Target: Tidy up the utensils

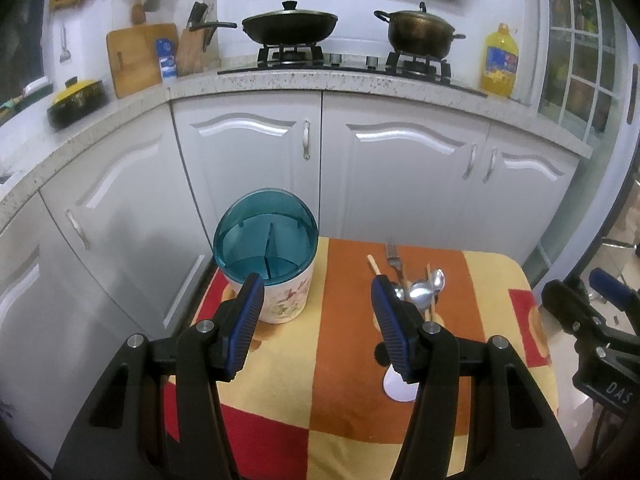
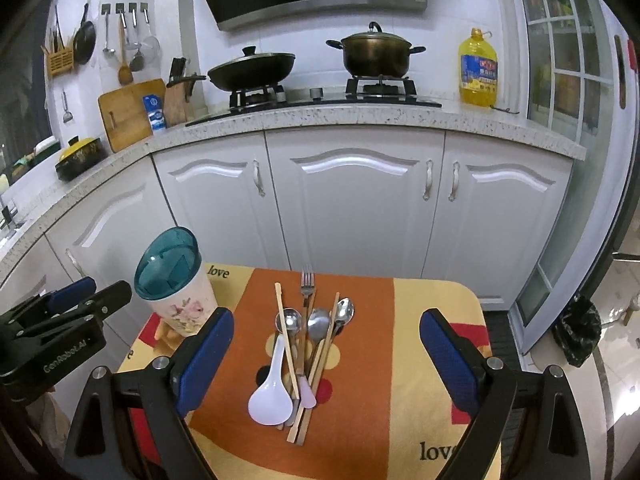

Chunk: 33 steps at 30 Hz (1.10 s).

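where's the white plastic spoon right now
In the right wrist view the white spoon lies on the left edge of the utensil pile, bowl nearest the camera, beside a chopstick on the orange stripe of the cloth.

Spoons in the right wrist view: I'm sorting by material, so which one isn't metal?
The white plastic spoon, lying at the near left of the pile with its broad bowl toward the camera. The three metal spoons are shiny silver, bowls pointing away.
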{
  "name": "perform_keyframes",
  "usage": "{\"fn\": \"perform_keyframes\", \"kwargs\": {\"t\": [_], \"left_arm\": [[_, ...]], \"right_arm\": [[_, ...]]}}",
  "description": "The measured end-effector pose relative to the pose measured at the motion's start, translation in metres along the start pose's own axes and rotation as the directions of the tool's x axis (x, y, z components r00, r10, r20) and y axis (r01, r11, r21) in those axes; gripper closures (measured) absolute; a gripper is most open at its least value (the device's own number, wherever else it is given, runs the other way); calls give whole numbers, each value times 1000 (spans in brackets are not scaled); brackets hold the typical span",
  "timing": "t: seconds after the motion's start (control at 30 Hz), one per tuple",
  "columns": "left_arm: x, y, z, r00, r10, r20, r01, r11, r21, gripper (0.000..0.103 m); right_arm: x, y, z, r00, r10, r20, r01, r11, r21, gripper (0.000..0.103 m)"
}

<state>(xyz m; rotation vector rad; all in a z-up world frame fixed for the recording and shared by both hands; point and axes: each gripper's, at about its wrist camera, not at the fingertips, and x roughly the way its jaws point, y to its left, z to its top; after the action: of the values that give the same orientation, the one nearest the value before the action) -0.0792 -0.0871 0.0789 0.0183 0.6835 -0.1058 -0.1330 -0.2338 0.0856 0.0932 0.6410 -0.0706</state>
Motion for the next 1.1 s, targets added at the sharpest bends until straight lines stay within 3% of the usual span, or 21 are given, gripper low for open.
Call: {"fn": "perform_keyframes", "kwargs": {"t": [1.1], "left_arm": [[-26, -3, 8, 998, -30, 51, 30, 1000, 4, 48]], "right_arm": [[-28, 13, 8, 999, -13, 48, 14, 1000, -25, 9]]}}
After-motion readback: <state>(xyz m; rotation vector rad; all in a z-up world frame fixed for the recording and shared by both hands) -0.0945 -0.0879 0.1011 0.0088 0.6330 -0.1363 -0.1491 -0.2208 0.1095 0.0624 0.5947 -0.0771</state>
